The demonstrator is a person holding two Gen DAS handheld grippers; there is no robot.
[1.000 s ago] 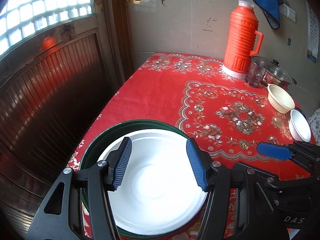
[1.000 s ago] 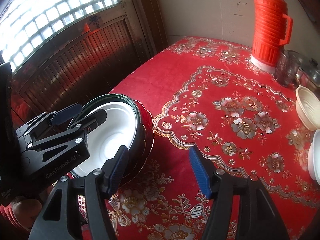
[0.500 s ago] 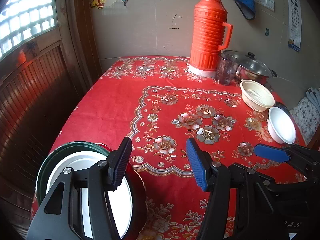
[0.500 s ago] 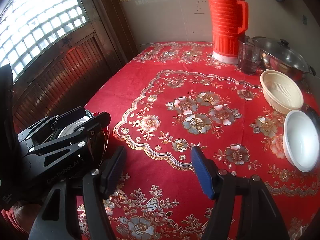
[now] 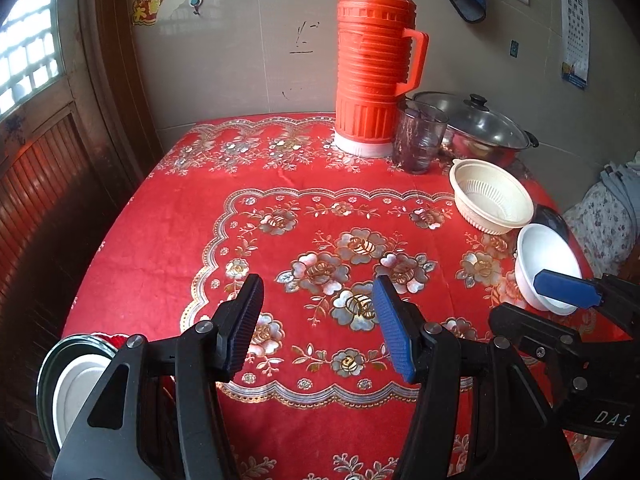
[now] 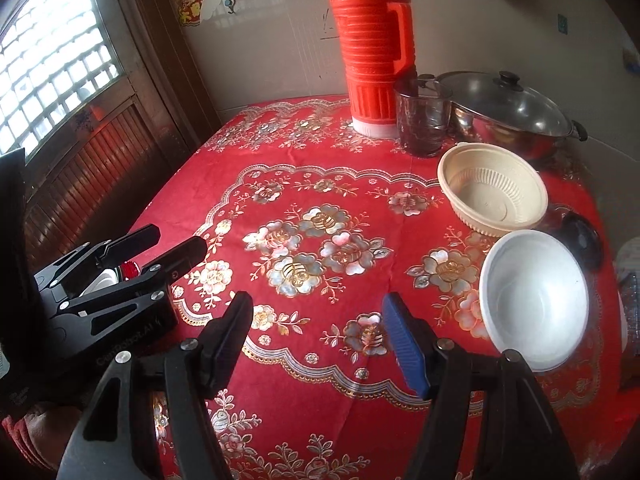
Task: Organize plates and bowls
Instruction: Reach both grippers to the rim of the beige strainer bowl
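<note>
Risk of tipping the white bowl (image 6: 534, 300), near the desk edge beside the cream bowl (image 6: 492, 192), with the right claw (image 6: 326, 334), jaws just widened, empty; left claw (image 5: 320, 322) released.

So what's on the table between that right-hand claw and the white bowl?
Nothing but bare tablecloth: in the right wrist view, the right gripper stands open, beside the white bowl.

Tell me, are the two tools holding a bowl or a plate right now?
No. The left tool and the right tool are both open, with only the red tablecloth showing between their fingers. Nothing is held.
</note>
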